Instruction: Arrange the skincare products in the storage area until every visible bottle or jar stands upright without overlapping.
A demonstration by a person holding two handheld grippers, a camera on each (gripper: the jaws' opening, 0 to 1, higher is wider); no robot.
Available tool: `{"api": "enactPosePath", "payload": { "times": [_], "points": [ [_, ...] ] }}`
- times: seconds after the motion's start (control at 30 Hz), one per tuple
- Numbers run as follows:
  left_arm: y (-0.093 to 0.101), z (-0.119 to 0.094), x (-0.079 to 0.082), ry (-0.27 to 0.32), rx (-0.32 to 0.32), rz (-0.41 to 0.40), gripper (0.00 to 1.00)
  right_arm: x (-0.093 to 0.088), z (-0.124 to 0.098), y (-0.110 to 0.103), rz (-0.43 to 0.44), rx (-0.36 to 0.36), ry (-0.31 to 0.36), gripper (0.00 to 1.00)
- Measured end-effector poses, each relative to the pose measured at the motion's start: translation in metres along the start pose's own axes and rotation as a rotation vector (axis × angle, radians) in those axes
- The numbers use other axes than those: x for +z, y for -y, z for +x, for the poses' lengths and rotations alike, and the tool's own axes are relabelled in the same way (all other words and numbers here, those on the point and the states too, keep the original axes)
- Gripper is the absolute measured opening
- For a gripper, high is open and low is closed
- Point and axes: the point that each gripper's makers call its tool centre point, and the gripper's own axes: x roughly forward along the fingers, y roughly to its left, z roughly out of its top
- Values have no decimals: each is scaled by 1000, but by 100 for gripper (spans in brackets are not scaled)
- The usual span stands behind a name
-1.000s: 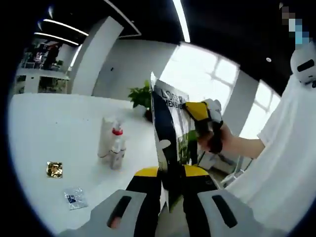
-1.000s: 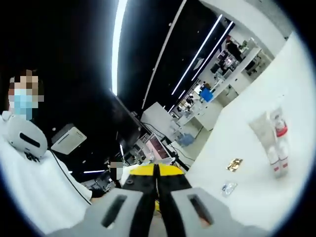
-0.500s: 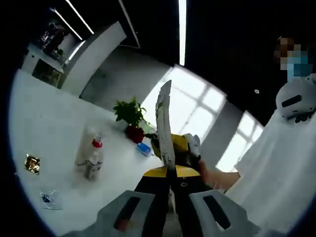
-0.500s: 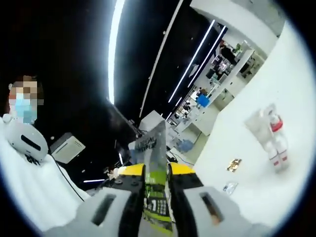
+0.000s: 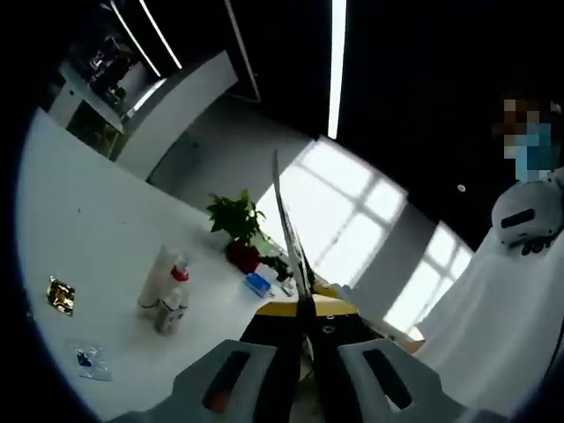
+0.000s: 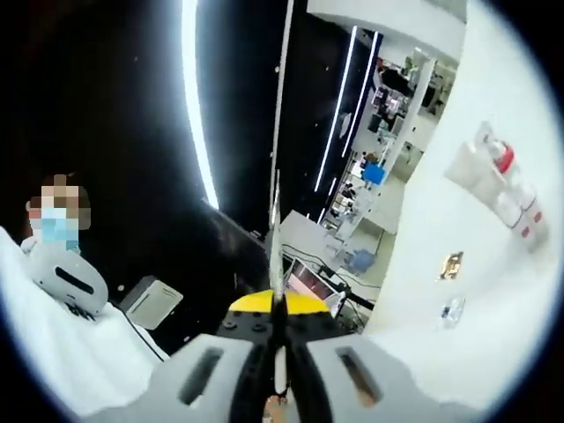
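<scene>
Left gripper (image 5: 304, 308) clamped on thin pouch (image 5: 288, 231), seen edge-on, rising straight up from between jaws. Right gripper (image 6: 278, 308) likewise pinches pouch (image 6: 275, 231) edge-on. Both held well above white table (image 5: 79, 238). Bottles (image 5: 165, 286) stand upright in tight cluster on table, well apart from grippers, left of pouch; also at far right (image 6: 498, 181). Gold sachet (image 5: 60, 294) and clear sachet (image 5: 91, 361) lie flat near bottles. Potted plant (image 5: 236, 225) beyond
</scene>
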Motion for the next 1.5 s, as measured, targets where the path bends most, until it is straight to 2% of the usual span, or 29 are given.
{"api": "enactPosePath", "payload": {
  "times": [0.1,0.2,0.23,0.33,0.4,0.47,0.63,0.77,0.9,0.97,1.03,1.3,1.5],
  "points": [
    [1,2,3,14,-4,1,0,1,1,-7,55,36,23,1],
    [5,4,8,53,-26,23,3,5,2,-11,54,51,55,1],
    [5,5,7,50,-31,24,5,7,2,-11,65,50,68,1],
    [3,6,-14,-22,-28,0,10,14,2,-8,78,37,112,1],
    [2,7,-22,-32,-23,-7,10,21,0,-3,93,20,149,1],
    [2,5,-27,-36,-20,-16,6,22,-1,2,82,-1,152,1],
    [-4,0,-30,-22,9,-39,4,16,-1,9,67,-45,123,1],
    [-8,-1,-29,-1,28,-76,1,12,-1,23,10,-123,96,1],
    [-13,-3,-31,23,39,-122,0,7,-1,38,-125,-213,32,5],
    [-16,-4,-34,31,47,-135,0,-1,-4,49,-228,-278,-52,10],
    [-18,-5,-37,29,58,-141,0,-7,-4,52,-270,-286,-99,15],
    [-29,-8,-39,37,83,-168,0,-12,-3,60,-258,-291,-116,24],
    [-43,-8,-39,53,115,-188,0,-18,-1,71,-277,-312,-174,35]
  ]
}}
